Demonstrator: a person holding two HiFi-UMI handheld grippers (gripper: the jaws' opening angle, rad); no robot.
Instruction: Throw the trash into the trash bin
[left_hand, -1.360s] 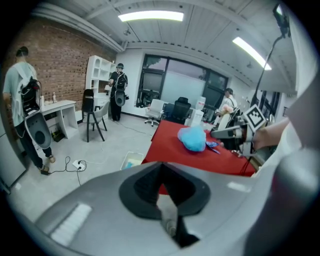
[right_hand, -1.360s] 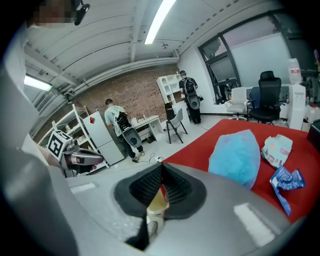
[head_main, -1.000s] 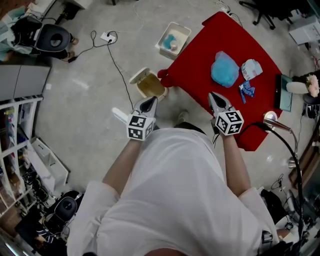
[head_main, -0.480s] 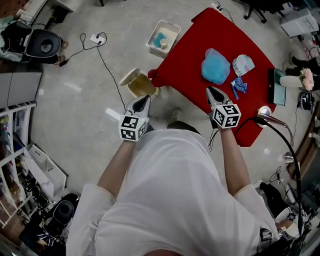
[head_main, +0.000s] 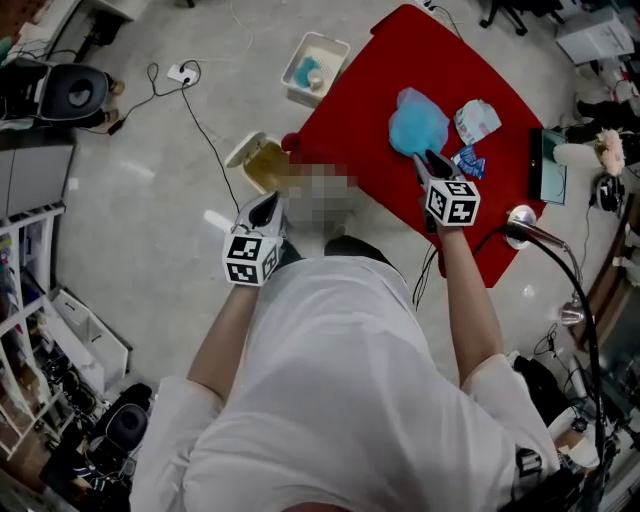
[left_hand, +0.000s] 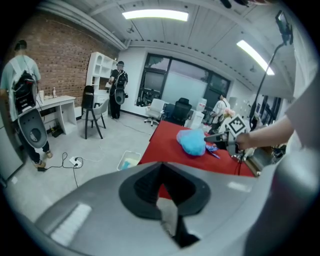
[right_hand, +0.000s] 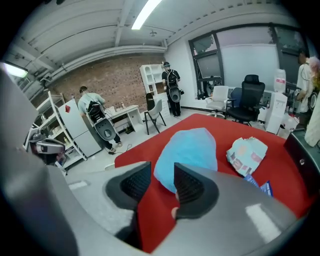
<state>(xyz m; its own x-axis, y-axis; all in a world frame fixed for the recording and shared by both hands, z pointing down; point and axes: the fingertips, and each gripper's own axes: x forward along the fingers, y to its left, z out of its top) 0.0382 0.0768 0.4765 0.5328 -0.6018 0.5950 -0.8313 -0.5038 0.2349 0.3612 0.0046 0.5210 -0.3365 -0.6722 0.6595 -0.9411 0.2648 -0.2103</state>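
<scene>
Right hand-held gripper, opening, near bag

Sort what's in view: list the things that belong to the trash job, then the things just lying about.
Job: crumpled light-blue plastic bag, crumpled pale wrapper, small blue wrappers, open beige trash bin.
Lying about: white plastic tub, white power strip, silver desk lamp.

No legible text or labels
</scene>
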